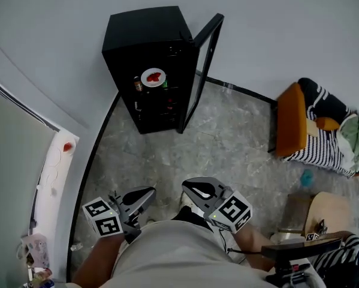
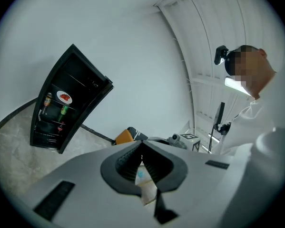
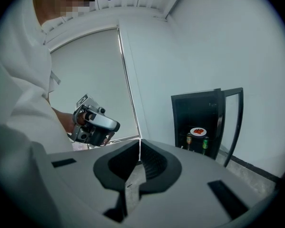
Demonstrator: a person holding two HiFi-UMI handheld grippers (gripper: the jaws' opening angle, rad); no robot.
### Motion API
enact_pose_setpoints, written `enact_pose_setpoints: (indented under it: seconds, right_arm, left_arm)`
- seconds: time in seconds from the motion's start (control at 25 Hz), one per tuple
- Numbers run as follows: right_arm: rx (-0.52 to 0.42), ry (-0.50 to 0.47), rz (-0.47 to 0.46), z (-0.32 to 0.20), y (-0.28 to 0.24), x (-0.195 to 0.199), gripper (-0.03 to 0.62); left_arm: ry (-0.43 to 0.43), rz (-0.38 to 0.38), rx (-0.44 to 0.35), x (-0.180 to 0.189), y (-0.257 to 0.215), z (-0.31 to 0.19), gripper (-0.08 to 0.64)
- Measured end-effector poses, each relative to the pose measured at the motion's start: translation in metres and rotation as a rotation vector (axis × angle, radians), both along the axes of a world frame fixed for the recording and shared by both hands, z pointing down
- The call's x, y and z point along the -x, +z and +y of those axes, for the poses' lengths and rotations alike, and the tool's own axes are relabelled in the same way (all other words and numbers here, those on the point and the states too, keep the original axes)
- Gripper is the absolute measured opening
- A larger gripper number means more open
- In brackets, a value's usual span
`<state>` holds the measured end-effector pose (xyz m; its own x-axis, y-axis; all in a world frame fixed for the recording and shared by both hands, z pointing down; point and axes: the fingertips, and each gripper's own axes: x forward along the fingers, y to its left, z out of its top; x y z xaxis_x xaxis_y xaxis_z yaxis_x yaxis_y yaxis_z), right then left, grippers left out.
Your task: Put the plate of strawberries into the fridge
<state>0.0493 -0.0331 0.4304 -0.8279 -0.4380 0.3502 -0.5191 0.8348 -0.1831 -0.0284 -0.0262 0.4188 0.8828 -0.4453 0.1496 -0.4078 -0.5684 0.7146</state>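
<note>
The black fridge stands against the far wall with its glass door swung open. A white plate of strawberries rests on an upper shelf inside; it also shows as the plate in the left gripper view and the plate in the right gripper view. Both grippers are held close to the person's body, well back from the fridge. My left gripper is shut with nothing in it, and so is my right gripper. Their jaws meet tip to tip in both gripper views.
Bottles stand on the shelf beside the plate. An orange chair with striped cloth is at the right, with a wooden stool nearer. A white ledge runs along the left wall. Marble floor lies between me and the fridge.
</note>
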Motion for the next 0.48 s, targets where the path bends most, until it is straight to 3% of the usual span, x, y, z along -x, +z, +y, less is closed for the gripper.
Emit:
enact_pose_setpoints:
  seconds: [0.32,0.48]
  right_arm:
    - [0.007,0.047,0.032,0.084,-0.003,0.066,0.021]
    - [0.006,0.01,0.026,0.114,0.003,0.097,0.02]
  left_arm:
    - [0.052,0.013,-0.009,0.072,0.004,0.075,0.012]
    - [0.018,0.009,-0.012,0.101,0.013,0.106,0.012]
